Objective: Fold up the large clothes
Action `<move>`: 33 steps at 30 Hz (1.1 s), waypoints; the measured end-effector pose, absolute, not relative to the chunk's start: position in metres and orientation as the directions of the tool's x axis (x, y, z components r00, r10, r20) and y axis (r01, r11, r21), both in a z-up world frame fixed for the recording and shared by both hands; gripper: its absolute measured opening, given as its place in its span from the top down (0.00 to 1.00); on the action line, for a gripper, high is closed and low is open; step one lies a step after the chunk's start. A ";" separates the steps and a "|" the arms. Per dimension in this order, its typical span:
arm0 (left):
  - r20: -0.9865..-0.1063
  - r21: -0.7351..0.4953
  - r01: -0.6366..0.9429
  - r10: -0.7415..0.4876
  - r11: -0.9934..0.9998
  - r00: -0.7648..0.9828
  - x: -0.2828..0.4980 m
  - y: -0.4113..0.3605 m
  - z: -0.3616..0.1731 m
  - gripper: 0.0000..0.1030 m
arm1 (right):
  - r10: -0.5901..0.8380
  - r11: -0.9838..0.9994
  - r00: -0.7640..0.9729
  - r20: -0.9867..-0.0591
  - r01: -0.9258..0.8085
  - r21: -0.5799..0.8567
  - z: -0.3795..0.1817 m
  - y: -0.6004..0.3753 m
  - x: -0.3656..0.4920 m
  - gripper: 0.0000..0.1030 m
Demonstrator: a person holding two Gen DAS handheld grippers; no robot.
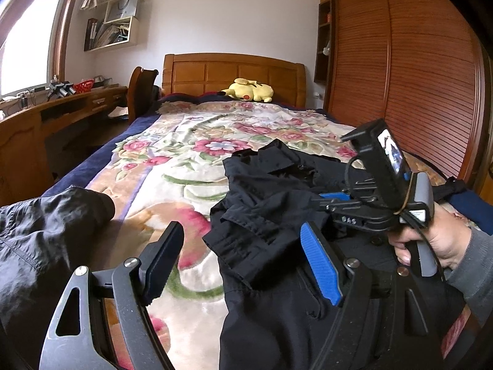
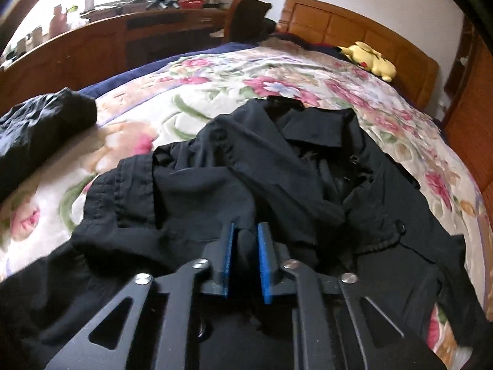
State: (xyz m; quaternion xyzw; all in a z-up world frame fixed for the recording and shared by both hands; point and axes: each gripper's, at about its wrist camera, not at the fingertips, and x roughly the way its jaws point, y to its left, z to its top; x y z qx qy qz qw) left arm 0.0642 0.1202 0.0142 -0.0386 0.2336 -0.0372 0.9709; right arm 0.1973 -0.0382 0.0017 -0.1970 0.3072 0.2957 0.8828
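crumpled black collared cotton shirt (image 2: 271, 166) lying bunched on the floral plush blanket (image 2: 215, 77) of the bed, centre of the right wrist frame, collar toward the upper right, a cuffed sleeve at centre left. second dark garment of shiny black fabric (image 1: 40, 234) at the left edge of the left wrist frame, well apart from the shirt.

right gripper (image 2: 246, 256): blue-padded fingers narrow, a ridge of shirt fabric between the pads; apparently pinching it, contact partly blurred. left gripper (image 1: 243, 262): fingers wide, nothing held, hovering over the blanket and the shirt's near edge, lower centre of the left wrist frame.

step in hand, by judgement: spreading the shirt flat before folding.

- keep the right-hand pinch firm on a single layer or hem; avoid gathering several layers.
- bring the left gripper to an opposite edge or the sleeve cuff (image 2: 123, 191), then close.
- draw both grips apart, low over the blanket, to remove wrinkles.
- avoid snagging the plush pile beneath.
- keep clear of the yellow plush toy (image 2: 369, 58) at the upper right.
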 end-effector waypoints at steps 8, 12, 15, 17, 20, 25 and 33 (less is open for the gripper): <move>-0.445 -0.089 0.086 -0.117 0.992 0.888 0.065 0.106 0.016 0.23 | 0.427 0.841 0.749 -0.506 -0.534 -0.081 0.032 -0.096 0.192 0.92; -0.436 -0.087 0.099 -0.127 0.991 0.891 0.063 0.098 0.017 0.23 | 0.313 0.906 0.792 -0.524 -0.415 -0.086 0.023 -0.134 0.199 0.92; -0.431 -0.097 0.104 -0.136 0.990 0.892 0.062 0.097 0.018 0.23 | 0.241 0.923 0.781 -0.576 -0.367 -0.112 0.008 -0.150 0.206 0.92; -0.428 -0.100 0.105 -0.138 0.989 0.893 0.062 0.097 0.018 0.23 | 0.221 0.930 0.772 -0.596 -0.351 -0.110 0.004 -0.156 0.207 0.78; -0.428 -0.101 0.103 -0.137 0.990 0.893 0.062 0.098 0.017 0.23 | 0.170 0.936 0.808 -0.564 -0.311 -0.163 0.008 -0.154 0.200 0.52; -0.428 -0.096 0.100 -0.131 0.990 0.894 0.061 0.099 0.017 0.23 | 0.237 0.906 0.832 -0.501 -0.376 -0.196 0.023 -0.129 0.170 0.42; -0.429 -0.099 0.081 -0.116 0.992 0.896 0.059 0.109 0.018 0.23 | 0.410 0.788 0.696 -0.590 -0.596 -0.155 0.004 -0.089 0.139 0.42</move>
